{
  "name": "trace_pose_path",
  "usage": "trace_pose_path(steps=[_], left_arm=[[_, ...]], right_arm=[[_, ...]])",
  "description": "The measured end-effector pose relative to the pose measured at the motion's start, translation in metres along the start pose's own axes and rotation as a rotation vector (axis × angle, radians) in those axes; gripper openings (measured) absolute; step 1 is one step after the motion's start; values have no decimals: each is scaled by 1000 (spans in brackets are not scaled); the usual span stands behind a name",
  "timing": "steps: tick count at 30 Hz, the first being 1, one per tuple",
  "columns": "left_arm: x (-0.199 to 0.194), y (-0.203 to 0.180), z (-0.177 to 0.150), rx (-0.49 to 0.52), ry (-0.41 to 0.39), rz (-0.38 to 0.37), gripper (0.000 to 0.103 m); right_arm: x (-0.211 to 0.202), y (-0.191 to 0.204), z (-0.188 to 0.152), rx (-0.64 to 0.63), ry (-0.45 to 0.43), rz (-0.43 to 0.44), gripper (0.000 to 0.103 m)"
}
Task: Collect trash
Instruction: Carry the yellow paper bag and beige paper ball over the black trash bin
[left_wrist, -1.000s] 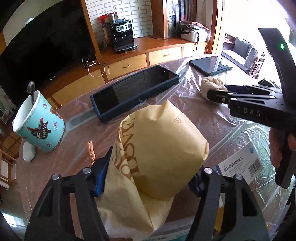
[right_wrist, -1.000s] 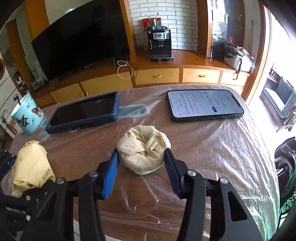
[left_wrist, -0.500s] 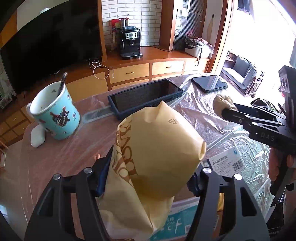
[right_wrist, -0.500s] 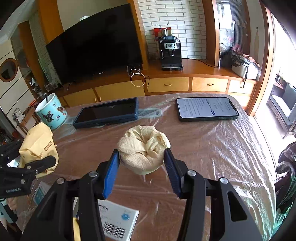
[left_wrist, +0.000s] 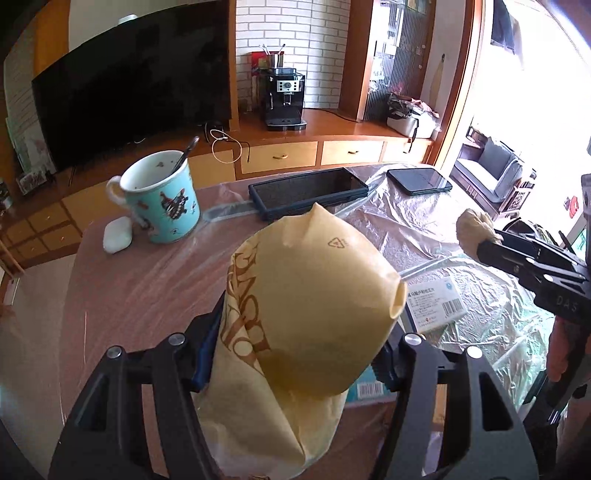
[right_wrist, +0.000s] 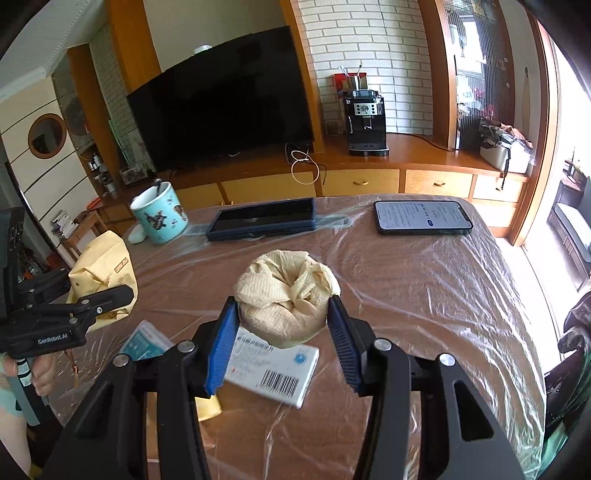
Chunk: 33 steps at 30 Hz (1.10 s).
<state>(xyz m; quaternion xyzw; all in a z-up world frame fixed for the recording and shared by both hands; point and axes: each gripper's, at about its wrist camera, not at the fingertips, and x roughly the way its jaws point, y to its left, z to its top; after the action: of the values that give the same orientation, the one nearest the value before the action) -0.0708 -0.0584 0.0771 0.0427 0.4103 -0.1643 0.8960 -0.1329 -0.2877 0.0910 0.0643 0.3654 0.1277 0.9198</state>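
Note:
My left gripper (left_wrist: 295, 354) is shut on a crumpled yellow paper bag (left_wrist: 306, 306) with brown lettering, held above the table. It also shows at the left of the right wrist view (right_wrist: 101, 273). My right gripper (right_wrist: 282, 332) is shut on a balled pale-yellow paper towel (right_wrist: 286, 295), lifted above the table; the towel also shows at the right of the left wrist view (left_wrist: 472, 230). A white medicine box with a barcode (right_wrist: 273, 369) lies on the plastic-covered table (right_wrist: 424, 295) below the right gripper.
A teal mug with a spoon (left_wrist: 162, 203), a white pebble-like object (left_wrist: 117, 240), a dark blue tablet (left_wrist: 308, 192) and a phone (right_wrist: 423, 221) lie at the far side. A second box (right_wrist: 144, 341) and a yellow scrap (right_wrist: 208, 408) lie near me.
Both grippers rose and drew back from the table with their loads. The medicine box came into view below the right gripper; the mug and tablet look farther away.

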Motion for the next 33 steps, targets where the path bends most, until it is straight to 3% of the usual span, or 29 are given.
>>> trace_pose_path(steps=[17, 33], left_arm=[[-40, 3, -65, -84, -10, -37, 65], [-74, -8, -104, -98, -32, -47, 65]], right_arm=[[-54, 17, -44, -12, -32, 61, 49], [-88, 33, -77, -52, -43, 104, 49]])
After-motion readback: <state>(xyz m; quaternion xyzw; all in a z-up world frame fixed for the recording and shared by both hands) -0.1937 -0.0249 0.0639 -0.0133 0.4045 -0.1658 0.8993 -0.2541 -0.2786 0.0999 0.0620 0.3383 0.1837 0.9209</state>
